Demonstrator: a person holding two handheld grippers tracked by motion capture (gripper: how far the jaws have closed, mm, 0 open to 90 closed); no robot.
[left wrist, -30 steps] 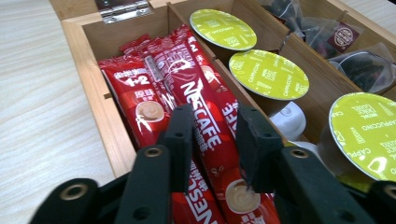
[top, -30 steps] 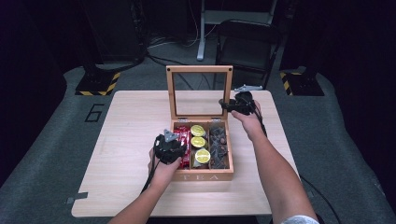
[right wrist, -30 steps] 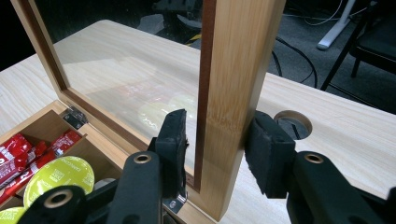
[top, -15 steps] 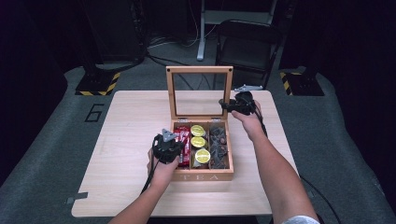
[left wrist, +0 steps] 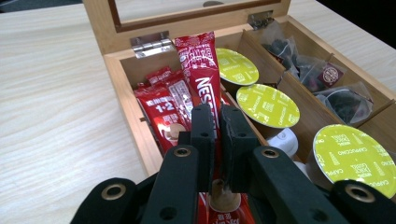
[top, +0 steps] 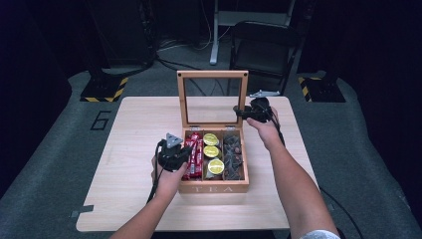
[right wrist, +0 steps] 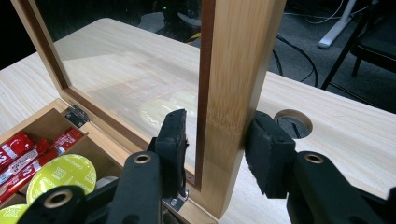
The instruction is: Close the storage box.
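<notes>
At the wooden tea box (top: 214,188), we are mid-pick: our left gripper (left wrist: 217,122) has just closed its jaws, and they now pinch a red Nescafé stick sachet (left wrist: 201,72) that stands tilted above its neighbours in the box's left compartment, at about 9 o'clock from the box's centre in the high view. We judge this the grasp-and-lift step. The next move calls for a straight pull upward, slow enough that the thin sachet does not slip from the pads or drag the other red sachets (left wrist: 163,109) along.

At 12 o'clock the hinged glass lid (top: 213,97) stands upright, and the sachet's top end lies near its lower rail and hinge (left wrist: 149,43); a lift angled towards it could snag there. Moving right, the middle compartment holds lime-green cappuccino capsules (left wrist: 267,106), just beside the held sachet, and the right compartment holds clear tea-bag pouches (left wrist: 317,74).

At about 1 o'clock our right gripper (right wrist: 215,142) clamps the lid's wooden side frame (right wrist: 233,70), jaws narrow on either face of it, propping the lid open. Beyond it, at 2 o'clock, we see a round cable hole (right wrist: 293,120) in the pale table (top: 134,134).
</notes>
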